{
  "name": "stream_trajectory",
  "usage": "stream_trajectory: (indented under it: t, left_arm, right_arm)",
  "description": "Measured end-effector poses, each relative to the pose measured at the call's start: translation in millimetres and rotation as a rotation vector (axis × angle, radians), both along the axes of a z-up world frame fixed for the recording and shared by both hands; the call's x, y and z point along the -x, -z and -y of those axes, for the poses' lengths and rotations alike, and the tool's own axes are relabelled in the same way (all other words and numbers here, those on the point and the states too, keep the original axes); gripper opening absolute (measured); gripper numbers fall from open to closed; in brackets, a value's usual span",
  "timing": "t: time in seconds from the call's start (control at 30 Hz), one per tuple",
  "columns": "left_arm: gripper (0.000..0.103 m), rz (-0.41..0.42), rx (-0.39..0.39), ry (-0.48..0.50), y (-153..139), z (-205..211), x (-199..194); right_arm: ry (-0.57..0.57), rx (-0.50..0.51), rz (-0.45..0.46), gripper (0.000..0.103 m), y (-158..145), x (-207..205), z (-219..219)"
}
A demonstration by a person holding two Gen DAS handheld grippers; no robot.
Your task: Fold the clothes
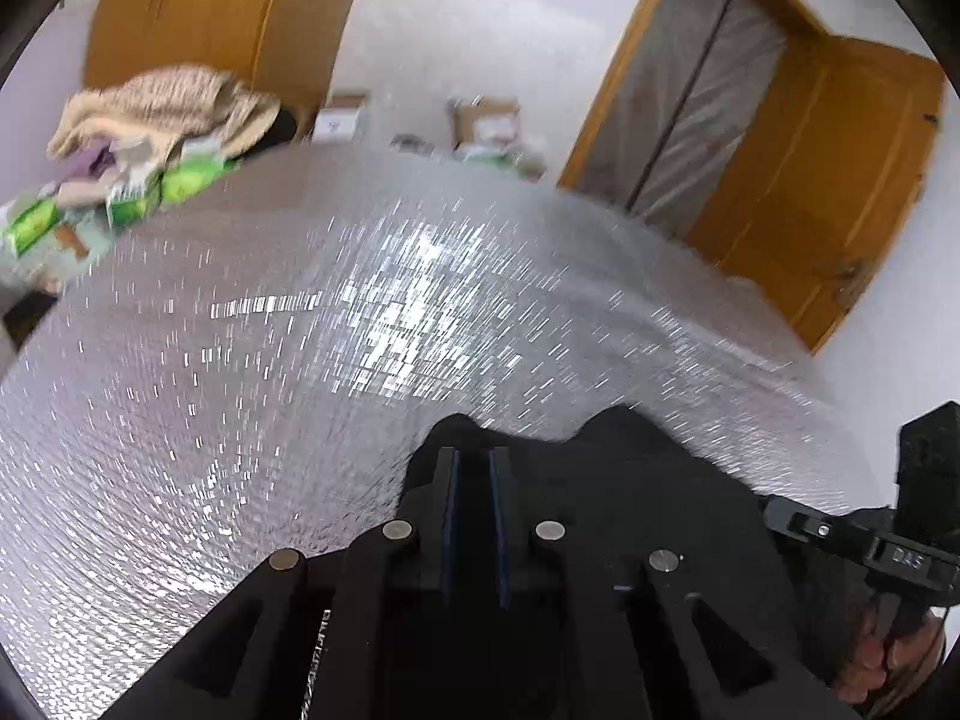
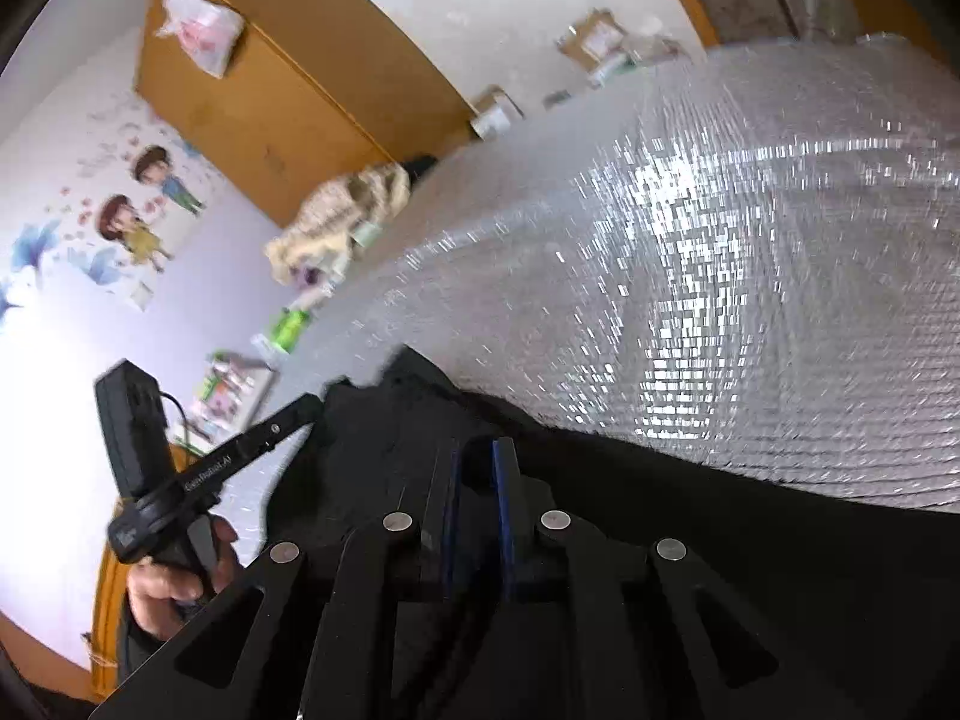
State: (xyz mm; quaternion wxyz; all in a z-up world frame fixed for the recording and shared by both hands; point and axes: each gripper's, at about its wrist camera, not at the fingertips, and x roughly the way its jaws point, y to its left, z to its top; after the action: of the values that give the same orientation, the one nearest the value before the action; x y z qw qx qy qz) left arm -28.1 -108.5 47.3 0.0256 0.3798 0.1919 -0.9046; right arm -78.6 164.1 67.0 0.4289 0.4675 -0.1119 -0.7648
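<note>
Motion blur is smearing the silver quilted surface (image 1: 252, 360) ahead of my tools. The black garment (image 1: 630, 480) is merging with my dark fingers, edges indistinct. My left gripper (image 1: 474, 462) is angling downward, narrowly pinching its cloth; my right gripper (image 2: 477, 456) is likewise gripping it.

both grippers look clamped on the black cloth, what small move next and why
Probably carry both edges forward over the silver quilted surface to lay a fold: the left gripper and right gripper each pinch the black garment, still bunched at the near edge.
</note>
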Motion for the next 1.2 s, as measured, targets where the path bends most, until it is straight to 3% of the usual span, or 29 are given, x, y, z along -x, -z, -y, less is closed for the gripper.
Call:
stream_trajectory:
  t: [0.33, 0.53, 0.73, 0.93, 1.2]
  left_arm:
    - [0.008, -0.017, -0.020, -0.028, 4, 18, 1]
    - [0.007, -0.055, 0.016, -0.042, -13, 19, -20]
    - [0.007, -0.149, 0.002, 0.031, -34, -9, -80]
    - [0.007, -0.117, -0.026, 0.086, -19, -43, -112]
    - [0.007, -0.162, -0.024, 0.226, -25, -90, -118]
  right_arm:
    - [-0.043, -0.049, -0.062, 0.007, 3, 10, 31]
    - [-0.077, -0.006, -0.067, 0.013, -12, -4, 17]
    - [-0.183, 0.046, -0.131, 0.013, -25, -50, -6]
    - [-0.313, -0.056, -0.176, 0.012, -6, -84, -3]
    - [-0.283, -0.056, -0.189, 0.014, -15, -84, -16]
